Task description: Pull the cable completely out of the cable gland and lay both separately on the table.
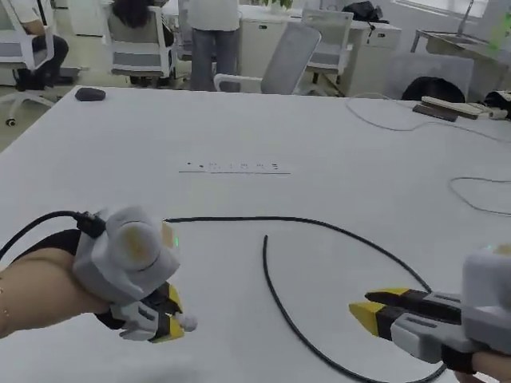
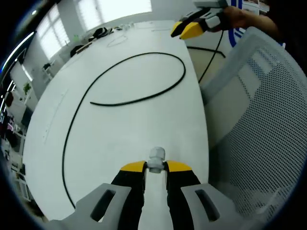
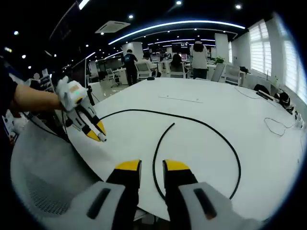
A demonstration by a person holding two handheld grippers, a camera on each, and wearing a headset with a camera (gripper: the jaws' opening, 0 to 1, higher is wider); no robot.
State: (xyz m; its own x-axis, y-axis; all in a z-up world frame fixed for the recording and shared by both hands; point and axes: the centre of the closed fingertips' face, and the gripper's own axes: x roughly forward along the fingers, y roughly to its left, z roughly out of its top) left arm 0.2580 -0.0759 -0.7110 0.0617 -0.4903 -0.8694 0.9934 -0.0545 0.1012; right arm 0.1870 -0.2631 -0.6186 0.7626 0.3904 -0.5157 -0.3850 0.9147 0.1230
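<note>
- the left gripper [image 2: 156, 167] has its yellow-tipped jaws pressed onto the white cable gland [image 2: 156, 158], which sticks out just past the tips, threaded end forward.
- in the head view the gland hangs just above the near part of the table [image 1: 239, 128], not touching it as far as i can tell.
- the right gripper [image 3: 152, 168] holds nothing. its jaws stand a narrow gap apart, and it hovers over the near right of the table.
- the black cable [image 1: 295, 219] lies on the table in a wide loop, well clear of the gland, with nothing threaded on it. its free end [image 1: 265, 237] sits inside the loop, between the two grippers.
- judged from this, the pulling is done and the cable is laid. what remains is setting the gland down by itself.
- to do that well, lower the left gripper until the gland rests on the surface before parting the jaws. the gland is round and could roll if dropped.
- pick a bare patch left of the loop, so the gland touches no part of the cable.
- the white mesh chair [image 2: 259, 120] just beyond the table edge suggests the edge is near, so place the gland further in.
</note>
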